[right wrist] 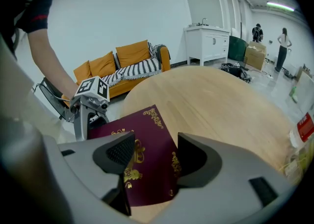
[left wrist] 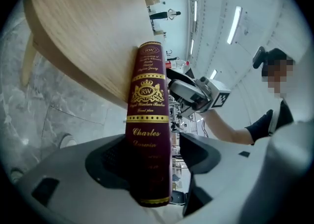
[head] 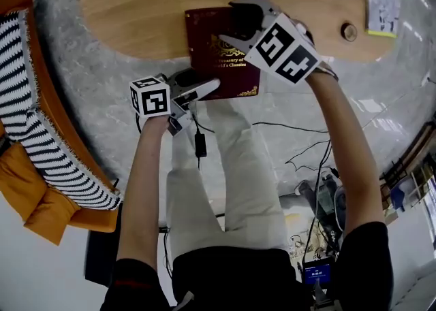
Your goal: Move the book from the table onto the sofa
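I'm seeing the task barely begun: the maroon, gold-stamped hardcover book is lying on the pale round wooden table, its near end overhanging the edge. My left gripper is straddling the spine with its jaws apart, possibly brushing one side. My right gripper is hovering open over the cover. Lifting and carrying to the orange sofa with the striped throw are remaining; the frame is cropping that sofa.

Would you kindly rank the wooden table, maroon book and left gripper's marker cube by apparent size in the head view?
1. wooden table
2. maroon book
3. left marker cube, smallest although nearest the camera
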`<state>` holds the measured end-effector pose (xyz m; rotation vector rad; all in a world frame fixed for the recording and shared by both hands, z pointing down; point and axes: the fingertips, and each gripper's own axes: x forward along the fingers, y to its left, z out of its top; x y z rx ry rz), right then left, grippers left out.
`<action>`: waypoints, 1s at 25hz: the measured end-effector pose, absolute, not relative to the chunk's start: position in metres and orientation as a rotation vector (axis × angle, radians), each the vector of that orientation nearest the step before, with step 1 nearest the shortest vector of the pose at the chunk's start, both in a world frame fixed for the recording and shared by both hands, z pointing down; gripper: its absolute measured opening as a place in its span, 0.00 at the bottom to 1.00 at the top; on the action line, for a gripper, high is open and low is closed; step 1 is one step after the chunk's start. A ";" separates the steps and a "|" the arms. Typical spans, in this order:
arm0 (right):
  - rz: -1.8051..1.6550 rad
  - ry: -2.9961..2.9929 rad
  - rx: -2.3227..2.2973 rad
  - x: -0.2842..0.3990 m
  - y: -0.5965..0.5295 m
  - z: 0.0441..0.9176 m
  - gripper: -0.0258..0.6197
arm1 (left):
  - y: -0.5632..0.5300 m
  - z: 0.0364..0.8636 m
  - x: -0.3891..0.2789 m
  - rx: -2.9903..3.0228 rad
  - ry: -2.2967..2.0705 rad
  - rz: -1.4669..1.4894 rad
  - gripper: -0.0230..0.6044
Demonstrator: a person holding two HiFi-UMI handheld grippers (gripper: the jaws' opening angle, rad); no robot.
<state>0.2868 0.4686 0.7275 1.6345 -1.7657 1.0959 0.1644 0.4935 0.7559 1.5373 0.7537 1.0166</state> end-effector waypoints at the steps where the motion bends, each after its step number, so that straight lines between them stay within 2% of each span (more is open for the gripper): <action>1: 1.093 -1.768 1.635 0.286 0.468 0.728 0.46 | 0.496 0.756 0.165 1.531 0.758 1.015 0.53; 9: 1.065 -1.784 1.659 0.274 0.463 0.726 0.46 | 0.521 0.763 0.163 1.468 0.806 1.055 0.53; 15: 1.044 -1.815 1.672 0.267 0.459 0.722 0.46 | 0.527 0.761 0.154 1.437 0.837 1.051 0.45; 25: 1.033 -1.807 1.740 0.270 0.458 0.713 0.46 | 0.525 0.756 0.156 1.507 0.821 1.063 0.43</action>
